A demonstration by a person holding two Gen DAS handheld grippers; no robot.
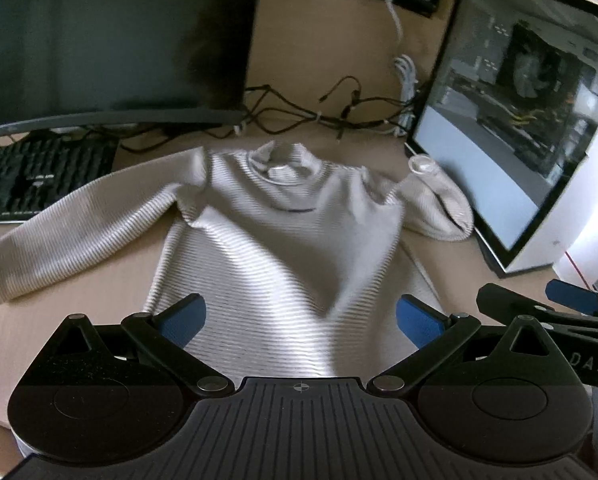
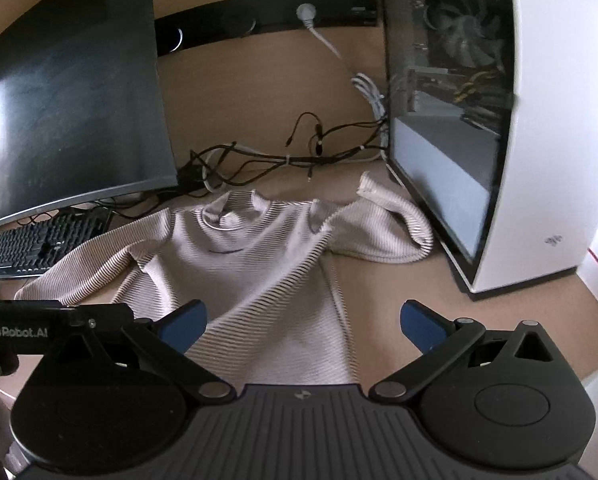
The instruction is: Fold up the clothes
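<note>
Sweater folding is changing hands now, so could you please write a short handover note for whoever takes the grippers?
Left gripper: open, holding nothing, above the sweater's hem.
Right gripper: open, holding nothing, above the hem's right edge.
Sweater: spread on the desk, collar away from you. Left sleeve stretched out toward the keyboard; right sleeve bunched against the computer case.
Done: no fold visible.
Left: both sleeves, then the body.

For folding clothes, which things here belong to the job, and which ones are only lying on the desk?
Belongs to the job:
- striped sweater, spread flat
- left gripper, open
- right gripper, open

Only lying about:
- monitor
- keyboard
- cables
- computer case
</note>
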